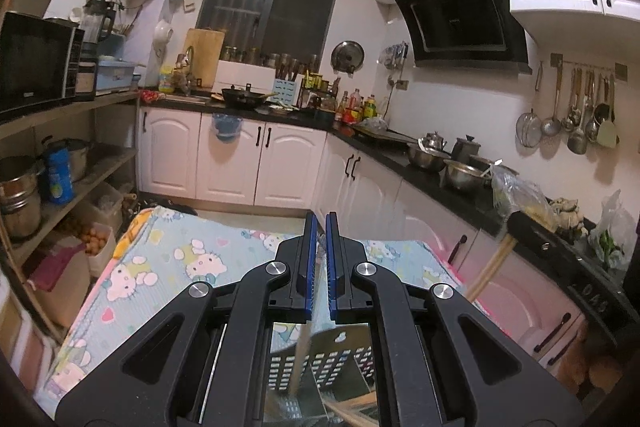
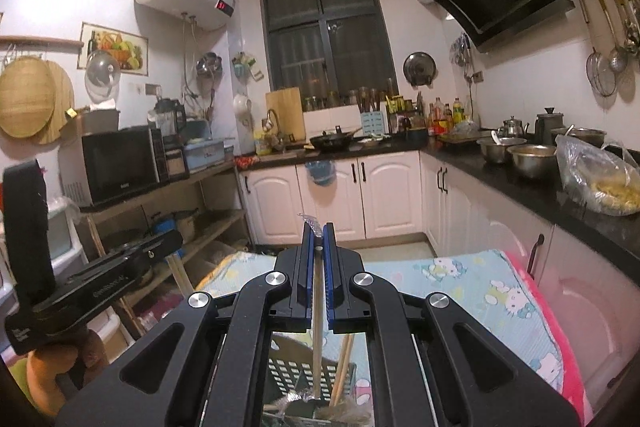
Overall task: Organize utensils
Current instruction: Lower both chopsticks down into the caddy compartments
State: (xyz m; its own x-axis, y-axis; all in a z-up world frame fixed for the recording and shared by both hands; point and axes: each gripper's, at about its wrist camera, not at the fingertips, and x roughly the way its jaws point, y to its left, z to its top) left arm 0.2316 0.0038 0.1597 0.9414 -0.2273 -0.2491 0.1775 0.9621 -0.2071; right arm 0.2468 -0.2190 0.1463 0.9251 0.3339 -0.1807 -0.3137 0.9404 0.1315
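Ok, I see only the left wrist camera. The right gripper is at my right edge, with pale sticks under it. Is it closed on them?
Observer: Yes. In the right wrist view the right gripper is shut on a wooden chopstick, which runs down towards the dark slotted basket.
Operator: Is anything else near that basket?
Observer: More slanted chopsticks stand just right of the held one. I cannot tell whether they are inside the basket.
Operator: And my own gripper, seen from outside?
Observer: The left gripper is at the left edge of that view, and pale chopsticks hang below its fingers.
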